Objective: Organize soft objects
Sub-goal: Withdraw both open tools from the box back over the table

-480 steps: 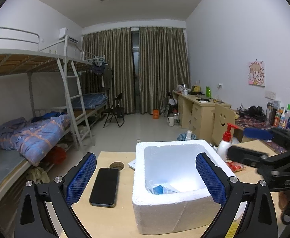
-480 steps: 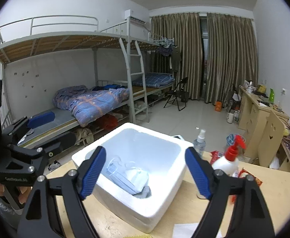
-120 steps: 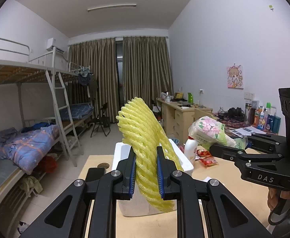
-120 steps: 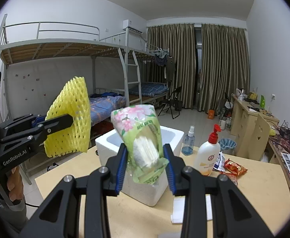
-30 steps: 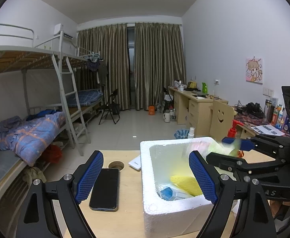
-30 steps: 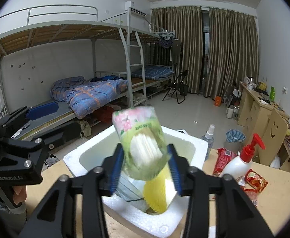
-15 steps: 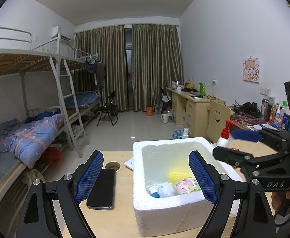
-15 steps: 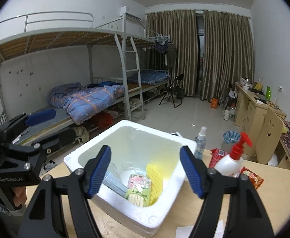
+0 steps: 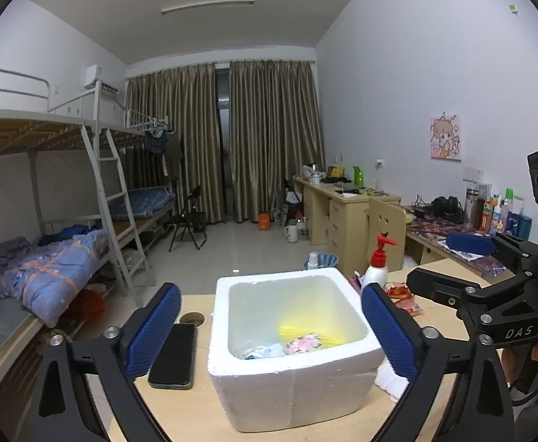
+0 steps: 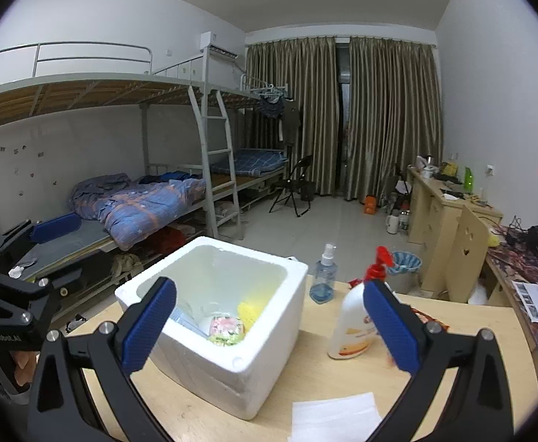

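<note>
Phone [image 9: 173,355]: lying flat on the wooden table [image 9: 195,410], just left of the box, beside the left gripper's near-left finger.
Left gripper [image 9: 269,326]: hanging empty over the near table, its blue-padded fingers [image 9: 151,328] spreading wide, one on each side of the box.
Foam box [image 9: 291,383]: sitting open-topped on the table, near the middle, white walls standing upright.
Soft objects: lying inside the box at its bottom — a yellow foam net [image 9: 298,329] leaning at the far right side, a flowered tissue pack [image 10: 226,328] resting just in front of it, and bluish face masks [image 9: 263,351] to their left.
Spray bottle [image 10: 322,280]: standing just beyond the box's far right corner.
Pump bottle [image 10: 357,326]: standing upright right of the box, red pump on top.
Right gripper [image 10: 269,328]: hanging empty near the table's front, fingers gaping wide, the left pad showing over the box, the right pad overlapping the pump bottle.
White paper [image 10: 333,420]: lying flat at the near right edge of the table.
</note>
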`<state>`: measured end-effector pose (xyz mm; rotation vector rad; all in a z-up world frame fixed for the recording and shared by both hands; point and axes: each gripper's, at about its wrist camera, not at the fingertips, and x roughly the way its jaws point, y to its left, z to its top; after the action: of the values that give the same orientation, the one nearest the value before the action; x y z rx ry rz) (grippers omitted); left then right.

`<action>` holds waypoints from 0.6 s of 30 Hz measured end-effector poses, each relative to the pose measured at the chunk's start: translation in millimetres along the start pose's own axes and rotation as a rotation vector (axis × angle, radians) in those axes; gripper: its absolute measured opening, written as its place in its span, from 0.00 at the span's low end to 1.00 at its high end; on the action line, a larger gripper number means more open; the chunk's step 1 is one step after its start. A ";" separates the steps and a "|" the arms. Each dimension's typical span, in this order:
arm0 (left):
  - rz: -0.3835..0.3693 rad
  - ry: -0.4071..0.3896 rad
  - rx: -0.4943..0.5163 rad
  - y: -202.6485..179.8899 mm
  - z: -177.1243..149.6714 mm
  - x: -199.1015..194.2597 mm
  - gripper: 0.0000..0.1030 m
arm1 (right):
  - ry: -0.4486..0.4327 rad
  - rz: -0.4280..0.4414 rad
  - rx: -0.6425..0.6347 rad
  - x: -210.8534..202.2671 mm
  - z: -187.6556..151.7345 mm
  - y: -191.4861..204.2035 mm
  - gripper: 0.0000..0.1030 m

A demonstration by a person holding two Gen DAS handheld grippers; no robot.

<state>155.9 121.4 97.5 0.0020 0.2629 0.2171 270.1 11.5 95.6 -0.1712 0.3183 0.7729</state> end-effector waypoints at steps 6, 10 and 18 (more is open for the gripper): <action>-0.010 -0.023 0.010 -15.5 3.6 -21.3 1.00 | -0.027 -0.019 -0.001 -23.0 1.6 -2.7 1.00; -0.026 -0.027 0.005 -26.9 4.0 -37.2 1.00 | -0.047 -0.030 0.007 -38.3 3.6 -5.5 1.00; -0.067 -0.072 0.016 -45.8 7.0 -69.8 1.00 | -0.077 -0.074 0.016 -72.2 -6.2 -12.8 1.00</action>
<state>101.6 62.0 120.9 0.0169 0.1929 0.1481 229.3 -46.6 115.0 -0.1371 0.2440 0.7015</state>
